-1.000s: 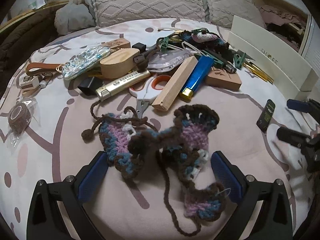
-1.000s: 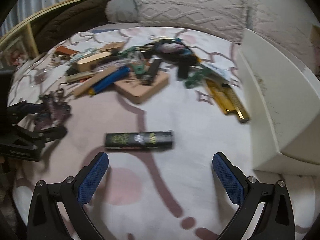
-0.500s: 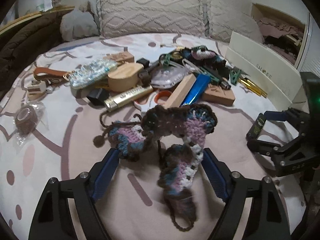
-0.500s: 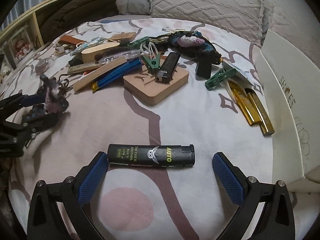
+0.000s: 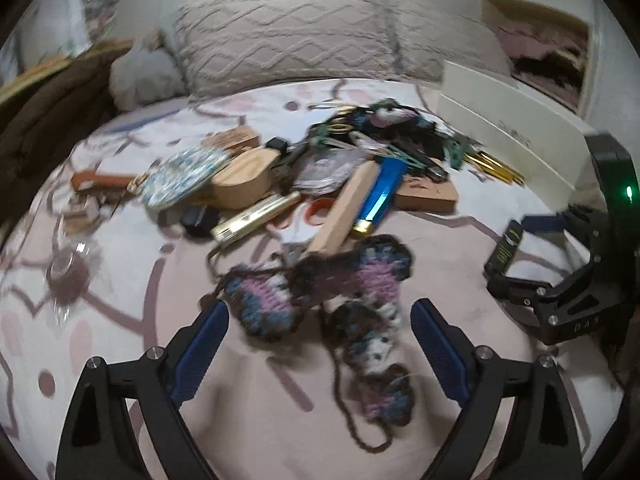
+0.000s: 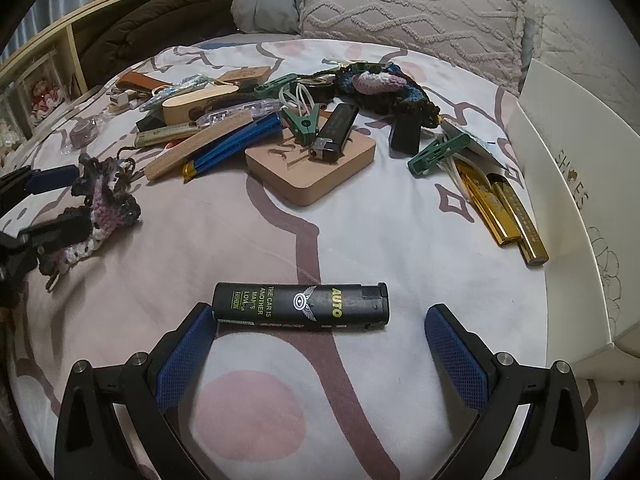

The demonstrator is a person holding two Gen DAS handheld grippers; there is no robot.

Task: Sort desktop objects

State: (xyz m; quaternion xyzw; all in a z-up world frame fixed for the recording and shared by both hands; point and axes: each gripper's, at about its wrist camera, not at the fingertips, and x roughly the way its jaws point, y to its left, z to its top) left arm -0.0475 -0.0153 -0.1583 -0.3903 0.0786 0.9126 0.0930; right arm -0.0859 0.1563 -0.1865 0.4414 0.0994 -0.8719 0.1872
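The right gripper [image 6: 320, 344] is closing in on the black lighter [image 6: 301, 306] — now lying low in the frame, touching its left pad, jaws open. The left gripper [image 5: 320, 336], jaws open, is straddling the crocheted pouch [image 5: 320, 300], lifted nearer since earlier.

The right hand-held gripper [image 6: 320, 344] has closed in on the black lighter [image 6: 301, 306], left pad now touching it.

Patterned bedspread [image 6: 360, 232], knitted pillow [image 5: 288, 40], brown blanket [image 5: 44, 120], dim light.
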